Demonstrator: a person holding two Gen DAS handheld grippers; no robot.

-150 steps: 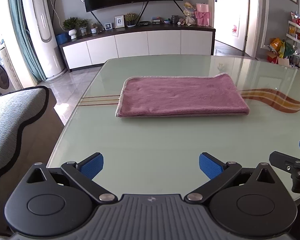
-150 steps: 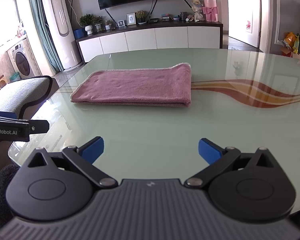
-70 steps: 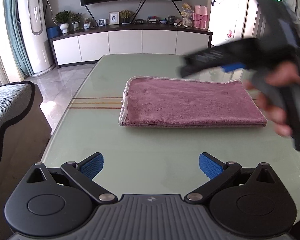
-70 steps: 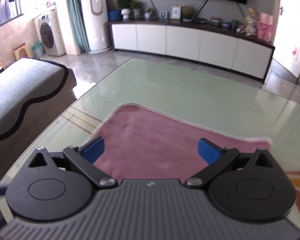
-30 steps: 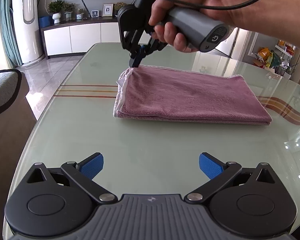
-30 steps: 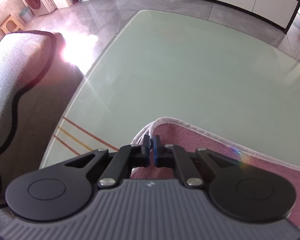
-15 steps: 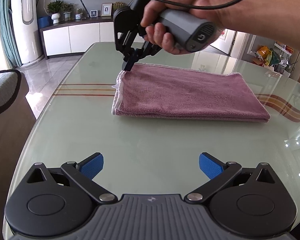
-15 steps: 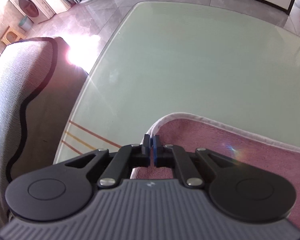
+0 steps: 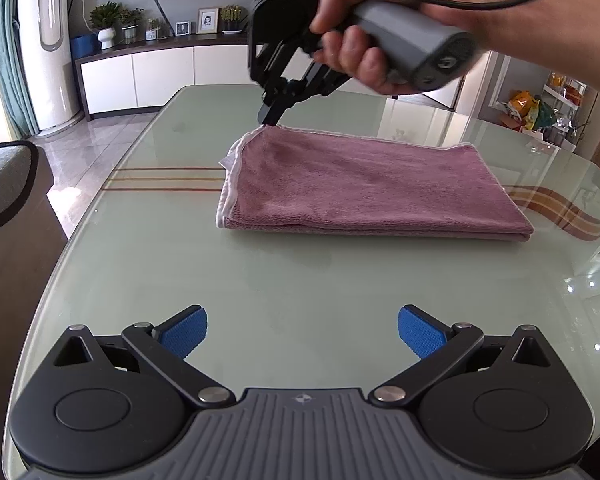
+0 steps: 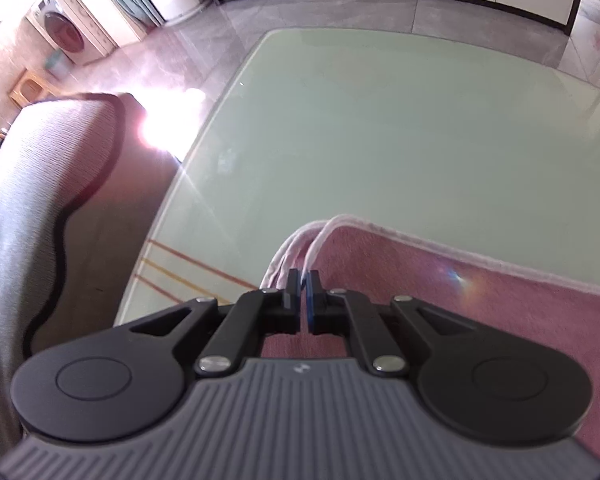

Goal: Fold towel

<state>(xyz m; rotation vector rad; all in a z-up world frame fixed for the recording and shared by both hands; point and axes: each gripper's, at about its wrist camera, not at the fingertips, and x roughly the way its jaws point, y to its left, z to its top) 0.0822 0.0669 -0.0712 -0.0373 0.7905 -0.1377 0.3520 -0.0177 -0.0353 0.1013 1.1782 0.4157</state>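
Observation:
A pink towel [image 9: 364, 184] with white edging lies folded on the glass table [image 9: 260, 280]. My right gripper [image 9: 269, 119] is shut on the towel's far left corner and lifts it slightly. In the right wrist view the gripper [image 10: 304, 280] pinches the white-edged corner, and the towel [image 10: 480, 312] spreads to the right below it. My left gripper [image 9: 302, 330] is open and empty, low over the table's near edge, well short of the towel.
A grey sofa [image 9: 0, 184] stands left of the table; it also shows in the right wrist view [image 10: 40, 208]. A white cabinet [image 9: 160, 76] with plants and frames lines the far wall. Shelves with goods [image 9: 556, 104] stand at right.
My right gripper has lifted the towel's far left corner a little, so the layered white edges now rise off the table. The left gripper has stayed still and open.

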